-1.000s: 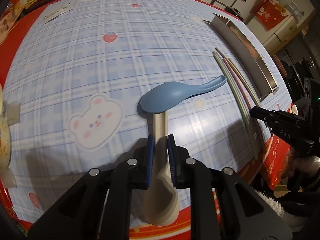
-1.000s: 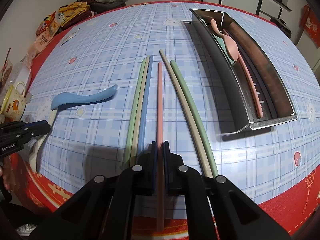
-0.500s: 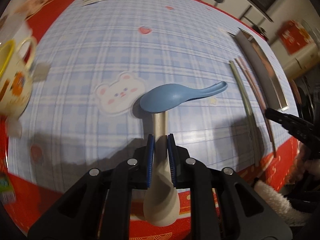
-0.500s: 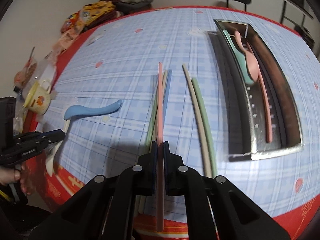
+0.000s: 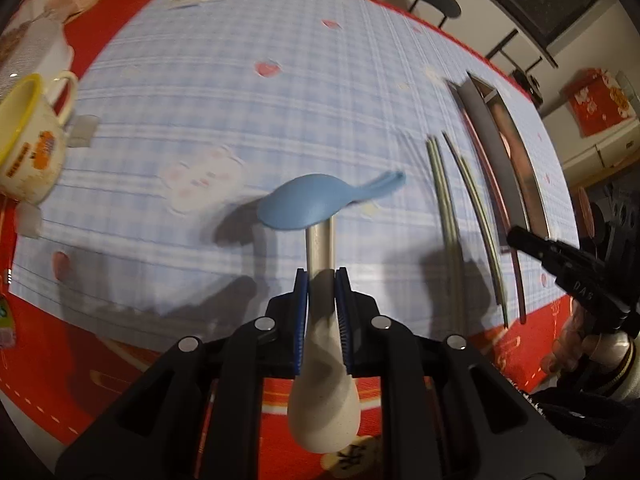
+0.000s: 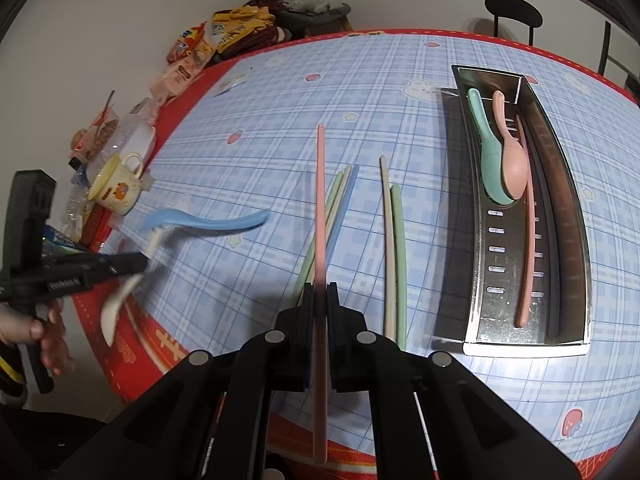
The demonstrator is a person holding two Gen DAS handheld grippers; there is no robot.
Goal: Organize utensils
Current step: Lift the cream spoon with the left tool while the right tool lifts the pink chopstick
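Observation:
My left gripper (image 5: pixel 321 280) is shut on a cream spoon (image 5: pixel 324 408), bowl toward the camera, handle pointing forward. The handle's tip lies under a blue spoon (image 5: pixel 316 204), which is blurred; I cannot tell whether it touches the table. My right gripper (image 6: pixel 318 300) is shut on a pink chopstick (image 6: pixel 320 208), held above the cloth. A metal tray (image 6: pixel 576 216) at the right holds a green spoon (image 6: pixel 486 160), a pink spoon (image 6: pixel 512 160) and another pink chopstick (image 6: pixel 528 248). Loose chopsticks (image 6: pixel 340 208) and a beige and green pair (image 6: pixel 394 248) lie on the table.
A yellow-rimmed mug (image 6: pixel 118 192) and plastic containers stand at the table's left edge, with snack packets (image 6: pixel 208 44) at the far corner. A black chair (image 6: pixel 512 12) stands behind the table. The checked cloth has a red border (image 6: pixel 132 344) at the near edge.
Both grippers have risen and rolled, each keeping its piece. The pink chopstick has come up off the table. The blue spoon has shifted along with the cream spoon's handle.

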